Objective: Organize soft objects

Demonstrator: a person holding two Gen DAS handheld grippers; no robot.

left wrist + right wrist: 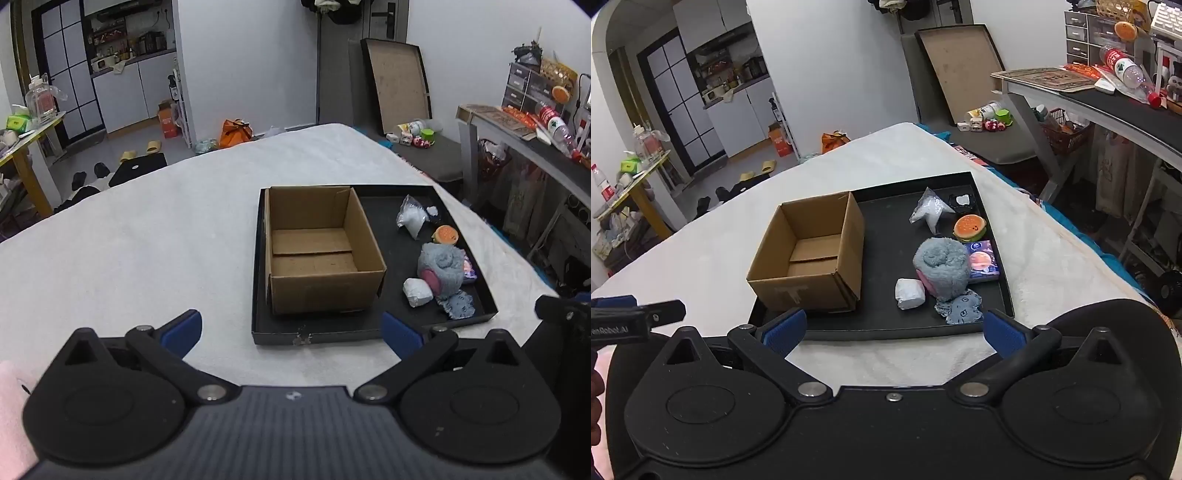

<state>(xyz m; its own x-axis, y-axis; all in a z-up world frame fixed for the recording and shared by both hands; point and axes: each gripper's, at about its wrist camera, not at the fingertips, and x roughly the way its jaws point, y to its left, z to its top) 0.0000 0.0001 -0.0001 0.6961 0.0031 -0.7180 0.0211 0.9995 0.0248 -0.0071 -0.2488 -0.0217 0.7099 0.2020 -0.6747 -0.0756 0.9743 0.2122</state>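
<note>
An empty cardboard box (pixel 314 254) (pixel 812 254) stands in the left half of a black tray (pixel 384 328) (pixel 886 326) on a white blanket. The tray's right half holds soft items: a grey fluffy bundle (pixel 441 267) (pixel 940 262), a white wrapped lump (pixel 417 291) (pixel 909 293), a burger plush (pixel 446 234) (pixel 969 228), a clear bag of white filling (pixel 412 218) (pixel 929 210), a grey knit coaster (pixel 460 306) (pixel 962 308) and a tissue pack (pixel 982 261). My left gripper (pixel 291 332) and right gripper (pixel 892 330) are both open and empty, just short of the tray's near edge.
The white blanket (pixel 129 258) (pixel 1034 251) covers the bed around the tray. A cluttered desk (pixel 524 136) (pixel 1089 96) stands to the right. A yellow table (pixel 22 147) is at far left. The left gripper's body (pixel 631 314) shows at the right view's left edge.
</note>
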